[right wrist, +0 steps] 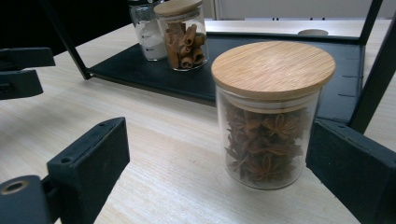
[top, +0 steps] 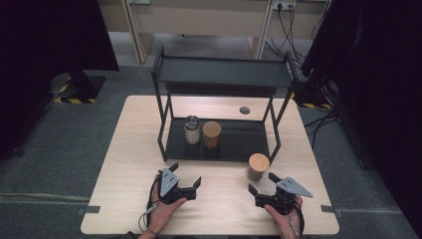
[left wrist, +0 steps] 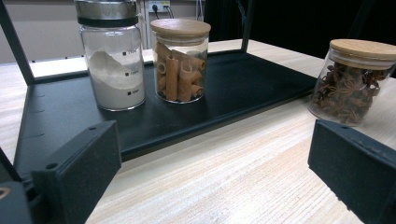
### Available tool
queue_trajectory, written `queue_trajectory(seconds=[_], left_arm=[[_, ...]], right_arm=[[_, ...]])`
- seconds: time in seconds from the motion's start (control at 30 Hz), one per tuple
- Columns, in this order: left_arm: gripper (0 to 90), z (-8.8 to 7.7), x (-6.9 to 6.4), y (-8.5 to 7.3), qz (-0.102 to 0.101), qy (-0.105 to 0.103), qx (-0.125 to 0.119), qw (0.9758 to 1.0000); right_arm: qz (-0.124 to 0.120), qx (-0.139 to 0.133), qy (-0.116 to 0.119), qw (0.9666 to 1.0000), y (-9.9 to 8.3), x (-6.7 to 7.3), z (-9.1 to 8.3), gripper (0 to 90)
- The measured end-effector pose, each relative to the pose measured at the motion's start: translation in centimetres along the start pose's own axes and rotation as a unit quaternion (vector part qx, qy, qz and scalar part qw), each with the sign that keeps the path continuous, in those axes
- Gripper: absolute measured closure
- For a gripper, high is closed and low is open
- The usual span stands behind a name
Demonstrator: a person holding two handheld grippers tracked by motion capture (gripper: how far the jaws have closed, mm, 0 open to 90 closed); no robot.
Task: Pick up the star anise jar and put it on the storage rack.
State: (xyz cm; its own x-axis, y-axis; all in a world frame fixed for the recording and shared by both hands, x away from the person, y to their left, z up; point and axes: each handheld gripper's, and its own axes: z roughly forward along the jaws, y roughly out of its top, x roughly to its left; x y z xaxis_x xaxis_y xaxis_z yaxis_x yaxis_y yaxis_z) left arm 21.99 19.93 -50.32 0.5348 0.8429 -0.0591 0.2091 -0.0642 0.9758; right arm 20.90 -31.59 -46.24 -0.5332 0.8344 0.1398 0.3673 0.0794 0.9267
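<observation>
Reaching for the star anise jar [right wrist: 270, 116], which stands on the table just off the rack's [top: 219, 149] front right corner, the unclenched, empty right gripper [top: 261, 185] should straddle the glass below the wooden lid and close squarely, while the left gripper [top: 185, 175] rests spread and empty.

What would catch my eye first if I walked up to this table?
Probably the black two-level rack at the middle of the wooden table, with a white-powder jar and a cinnamon-stick jar side by side on its lower shelf. Then the star anise jar on the table, just ahead of the open right gripper.
</observation>
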Motion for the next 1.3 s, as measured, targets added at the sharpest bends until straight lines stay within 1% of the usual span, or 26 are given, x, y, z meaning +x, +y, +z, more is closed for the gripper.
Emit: queue_trajectory(seconds=[0.27,0.43,1.0,1.2,1.3], left_arm=[[2.1,0.0,0.0,0.0,0.0,0.0,0.0,1.0],[2.1,0.0,0.0,0.0,0.0,0.0,0.0,1.0],[2.1,0.0,0.0,0.0,-0.002,0.0,0.001,1.0],[2.1,0.0,0.0,0.0,-0.002,0.0,0.001,1.0],[2.1,0.0,0.0,0.1,-0.002,0.0,0.001,1.0]], right_arm=[[-0.003,-0.001,-0.011,0.9999,0.0,-0.1,0.2,6.6],[-0.008,0.0,-0.016,0.9998,0.1,-0.2,0.6,6.7],[-0.015,0.004,-0.028,0.9995,0.5,-0.8,1.9,7.1],[-0.018,0.003,-0.034,0.9993,0.7,-1.0,2.3,8.1],[-0.019,0.004,-0.033,0.9993,0.8,-1.2,2.6,9.5]])
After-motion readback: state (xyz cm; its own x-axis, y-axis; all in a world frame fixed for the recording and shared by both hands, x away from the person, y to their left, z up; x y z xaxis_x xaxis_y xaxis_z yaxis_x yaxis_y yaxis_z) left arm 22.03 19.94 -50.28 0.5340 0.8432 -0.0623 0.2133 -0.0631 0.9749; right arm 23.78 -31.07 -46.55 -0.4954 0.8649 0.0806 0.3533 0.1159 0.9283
